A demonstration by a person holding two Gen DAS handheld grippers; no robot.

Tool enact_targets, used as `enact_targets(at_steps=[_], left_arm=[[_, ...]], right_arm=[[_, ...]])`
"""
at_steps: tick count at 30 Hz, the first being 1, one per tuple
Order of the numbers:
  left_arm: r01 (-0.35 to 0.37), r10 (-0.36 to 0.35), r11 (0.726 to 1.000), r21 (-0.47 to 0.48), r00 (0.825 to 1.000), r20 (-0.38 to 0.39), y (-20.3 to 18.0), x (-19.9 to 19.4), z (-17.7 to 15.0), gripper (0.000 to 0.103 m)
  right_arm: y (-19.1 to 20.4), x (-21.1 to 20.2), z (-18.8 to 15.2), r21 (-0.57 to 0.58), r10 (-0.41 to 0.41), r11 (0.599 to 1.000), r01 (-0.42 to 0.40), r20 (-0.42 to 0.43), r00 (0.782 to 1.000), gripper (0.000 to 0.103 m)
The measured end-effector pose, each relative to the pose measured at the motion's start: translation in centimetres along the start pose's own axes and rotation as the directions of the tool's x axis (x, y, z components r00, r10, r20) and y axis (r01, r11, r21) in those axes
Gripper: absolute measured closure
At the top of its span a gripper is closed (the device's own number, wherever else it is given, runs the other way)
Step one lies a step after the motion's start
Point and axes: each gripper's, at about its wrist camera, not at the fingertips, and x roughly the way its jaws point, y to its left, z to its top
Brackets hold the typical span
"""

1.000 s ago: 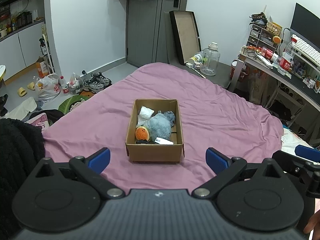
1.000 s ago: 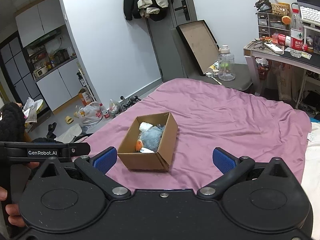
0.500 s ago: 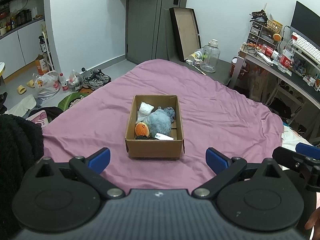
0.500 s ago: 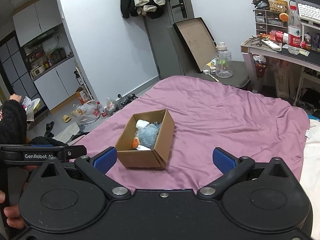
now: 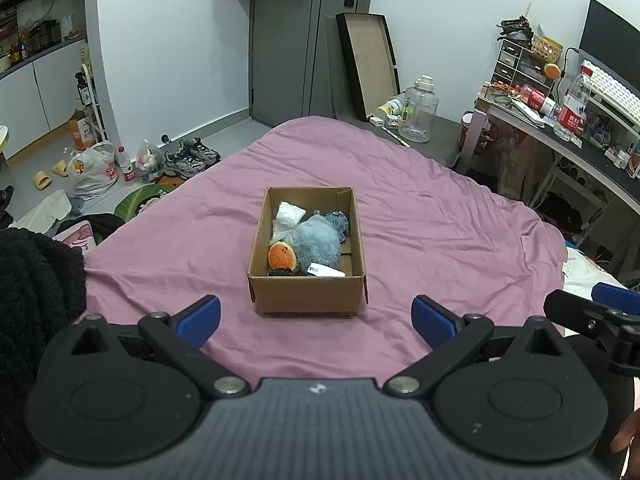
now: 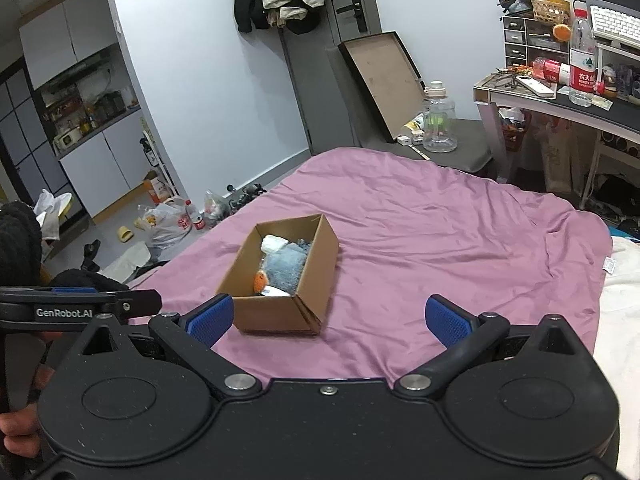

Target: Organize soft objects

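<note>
- Bed (image 5: pixel 420 216), pink-purple sheet, fills the middle of both views; sheet wrinkled, mostly bare.
- Counter (image 6: pixel 560 104) at upper right of the right wrist view, crowded with small items; a water bottle (image 6: pixel 583 60) with a red label stands upright on it.
- Cardboard box (image 5: pixel 306 300), open top, sits on the bed at centre frame in the left wrist view; left of centre in the right wrist view (image 6: pixel 316 280).
- Soft objects, all inside the box: grey-blue plush toy (image 5: pixel 318 240) in the middle; white soft bundle (image 5: pixel 290 214) at the far left corner, touching the plush; small orange round toy (image 5: pixel 282 257) at the near left, just beside the plush. A white tag (image 5: pixel 326 271) lies along the near wall.
- Left gripper (image 5: pixel 316 316), bottom of the left wrist view: blue-padded fingers (image 5: pixel 199 316) spread wide apart, holding nothing, above the sheet on the near side of the box, apart from it.
- Right gripper (image 6: pixel 328 318), bottom of the right wrist view: fingers (image 6: pixel 444 320) likewise wide apart and empty; box lies ahead and left of centre.
- Black fuzzy sleeve (image 5: pixel 36 280) at the left edge of the left wrist view.
</note>
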Motion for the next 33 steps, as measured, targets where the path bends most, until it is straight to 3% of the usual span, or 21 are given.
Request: enact_targets(at_steps=[33], left_arm=[[0.015,-0.015,0.999,0.045,1.0,-0.001,-0.4,0.4,0.3,0.002]], right_arm=[[0.1,1.4,-0.1,0.006,-0.053,0.999,0.053,-0.037,0.998,0.0]])
